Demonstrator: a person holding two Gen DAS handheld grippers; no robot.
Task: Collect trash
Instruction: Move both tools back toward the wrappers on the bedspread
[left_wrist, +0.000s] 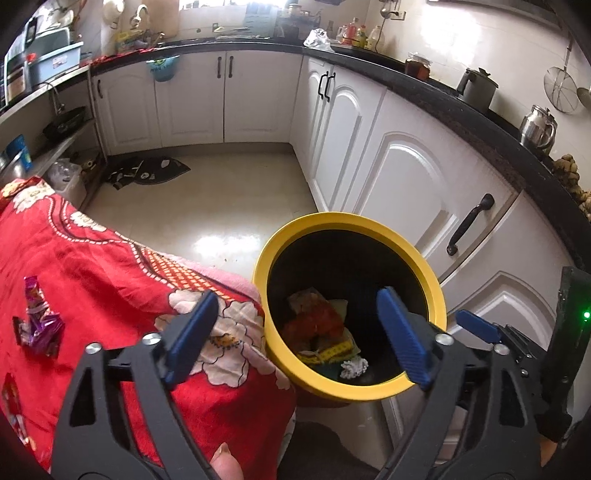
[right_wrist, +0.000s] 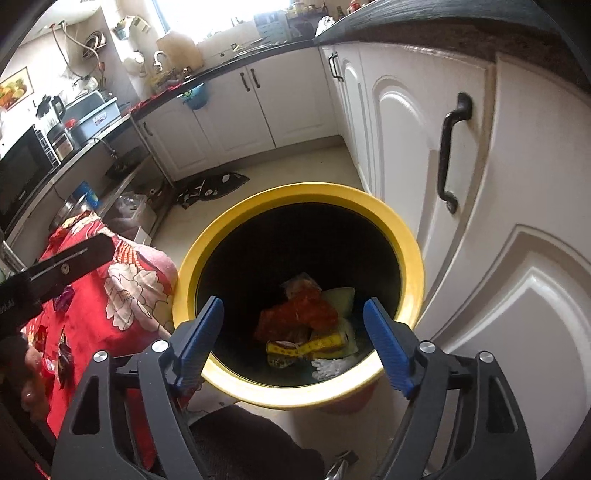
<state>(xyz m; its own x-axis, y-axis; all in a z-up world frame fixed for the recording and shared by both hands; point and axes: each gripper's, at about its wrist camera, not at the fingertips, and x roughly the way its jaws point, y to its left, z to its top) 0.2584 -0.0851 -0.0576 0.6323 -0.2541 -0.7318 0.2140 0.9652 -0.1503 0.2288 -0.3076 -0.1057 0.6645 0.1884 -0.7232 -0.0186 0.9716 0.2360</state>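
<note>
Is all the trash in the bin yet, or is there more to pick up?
Partly done. Red and yellow wrappers and a white paper wad already lie inside the yellow-rimmed round bin. Both the left gripper and right gripper are open and empty above it. Left to collect: purple crumpled wrappers on the red flowered cloth.

A round bin (left_wrist: 436, 284) with a broad yellow rim and black inside stands upright on the floor, its left side touching the red flowered cloth (left_wrist: 92, 266). At its bottom lies a loose heap of trash: orange-red wrappers (right_wrist: 299, 314) on top, a pale yellowish packet (right_wrist: 341, 297) just right of them, a yellow measuring tape (right_wrist: 306, 347) nearer the bin's front wall, and a crumpled white paper wad (right_wrist: 328, 367) beside the tape. Left of the bin, on the cloth, lie crumpled purple wrappers (left_wrist: 38, 325), well apart from the rim.
</note>
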